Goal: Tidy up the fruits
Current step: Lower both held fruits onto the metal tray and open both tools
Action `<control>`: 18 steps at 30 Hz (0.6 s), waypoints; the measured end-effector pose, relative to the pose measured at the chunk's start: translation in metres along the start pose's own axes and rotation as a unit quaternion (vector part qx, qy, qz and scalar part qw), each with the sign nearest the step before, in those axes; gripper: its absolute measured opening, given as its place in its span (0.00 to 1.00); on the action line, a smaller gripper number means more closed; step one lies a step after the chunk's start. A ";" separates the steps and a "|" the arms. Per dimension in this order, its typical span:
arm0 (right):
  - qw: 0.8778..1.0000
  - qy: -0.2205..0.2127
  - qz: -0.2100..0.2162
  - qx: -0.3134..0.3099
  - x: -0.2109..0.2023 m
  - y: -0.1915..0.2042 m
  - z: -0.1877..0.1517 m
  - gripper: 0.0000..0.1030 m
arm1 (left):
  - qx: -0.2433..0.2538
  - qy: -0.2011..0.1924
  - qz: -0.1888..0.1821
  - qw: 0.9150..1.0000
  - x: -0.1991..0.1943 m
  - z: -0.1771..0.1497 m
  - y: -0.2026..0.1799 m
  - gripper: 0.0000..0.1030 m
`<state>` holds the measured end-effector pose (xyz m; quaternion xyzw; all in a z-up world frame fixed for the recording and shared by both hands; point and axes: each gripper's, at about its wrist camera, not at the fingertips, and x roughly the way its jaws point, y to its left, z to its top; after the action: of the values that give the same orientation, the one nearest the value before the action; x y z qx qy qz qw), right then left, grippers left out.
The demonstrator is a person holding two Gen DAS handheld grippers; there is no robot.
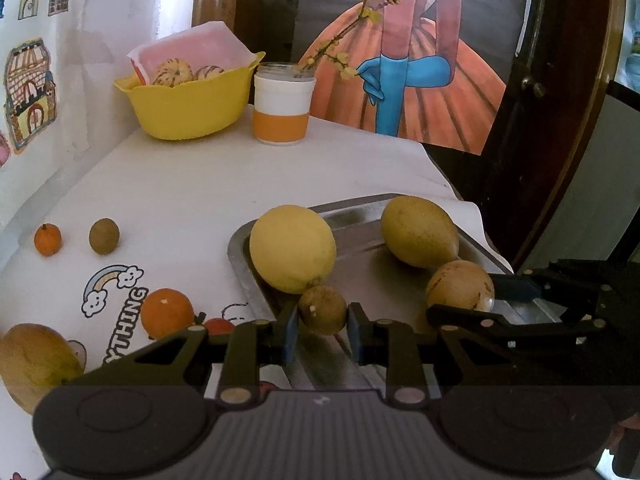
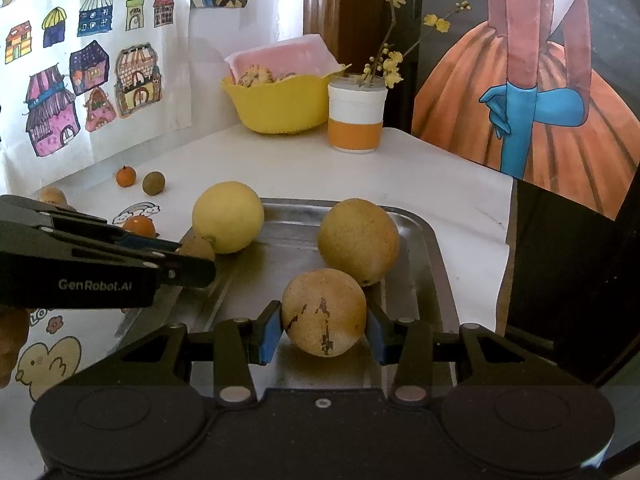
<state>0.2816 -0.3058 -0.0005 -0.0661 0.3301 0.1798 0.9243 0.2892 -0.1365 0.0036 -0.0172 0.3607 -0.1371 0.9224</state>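
A metal tray (image 1: 360, 250) (image 2: 280, 268) holds a big yellow lemon-like fruit (image 1: 292, 248) (image 2: 228, 216) and a yellow-brown fruit (image 1: 418, 230) (image 2: 358, 240). My left gripper (image 1: 323, 322) (image 2: 196, 262) is shut on a small brown fruit (image 1: 322, 310) (image 2: 198, 246) at the tray's left rim. My right gripper (image 2: 322, 334) (image 1: 464, 296) is shut on a tan fruit with dark cracks (image 2: 324, 312) (image 1: 460, 290) at the tray's near end. Whether that fruit rests on the tray or hangs just above it is unclear.
On the white cloth left of the tray lie an orange (image 1: 166, 312), a small tangerine (image 1: 48, 239), a small brown fruit (image 1: 104, 236) and a mango-like fruit (image 1: 36, 356). A yellow bowl (image 1: 188, 104) with striped fruits and a white-orange jar (image 1: 282, 108) stand at the back.
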 end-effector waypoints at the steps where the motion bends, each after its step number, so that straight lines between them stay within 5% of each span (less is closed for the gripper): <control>1: 1.000 0.002 0.000 -0.001 0.001 0.000 0.000 0.45 | 0.000 0.001 0.000 1.000 0.001 0.000 -0.001 0.28; 7: 1.000 -0.001 -0.001 -0.010 0.000 0.003 0.000 0.47 | 0.004 0.002 0.003 1.000 -0.001 -0.001 -0.004 0.28; 14: 0.999 -0.022 -0.018 -0.017 -0.015 0.005 -0.004 0.67 | 0.000 -0.004 0.002 1.000 -0.013 -0.002 -0.005 0.39; 16: 0.999 -0.034 -0.023 -0.017 -0.024 0.006 -0.005 0.73 | -0.002 -0.013 0.003 1.000 -0.021 -0.002 -0.005 0.61; 18: 0.998 -0.045 -0.028 -0.016 -0.033 0.008 -0.005 0.78 | -0.007 -0.028 0.006 1.000 -0.032 -0.002 -0.005 0.69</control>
<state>0.2518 -0.3097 0.0163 -0.0821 0.2833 0.1620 0.9417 0.2640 -0.1327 0.0240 -0.0258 0.3354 -0.1286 0.9329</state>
